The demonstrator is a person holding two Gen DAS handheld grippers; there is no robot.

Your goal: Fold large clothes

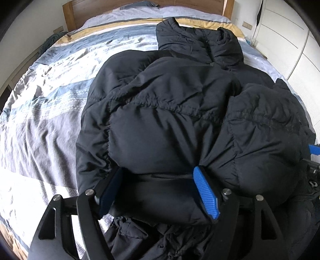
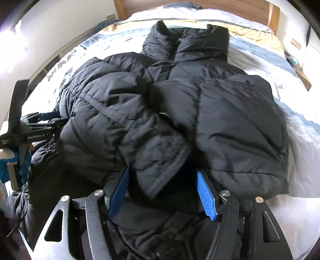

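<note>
A black puffer jacket (image 1: 180,112) lies on the bed, collar toward the headboard, both sleeves folded across the body; it also shows in the right wrist view (image 2: 230,112). My left gripper (image 1: 158,176) stands wide apart at the jacket's near left hem, with padded fabric bulging between its blue pads (image 1: 206,194). My right gripper (image 2: 162,178) stands wide apart at the near right hem, with a sleeve cuff (image 2: 160,176) lying between its pads. The left gripper also shows at the left edge of the right wrist view (image 2: 40,124).
The bed carries a striped blue, white and yellow cover (image 1: 50,104). A wooden headboard (image 1: 84,8) stands at the far end. White wardrobe doors (image 1: 296,46) run along the right side. More dark clothing (image 1: 144,240) hangs off the bed's near edge.
</note>
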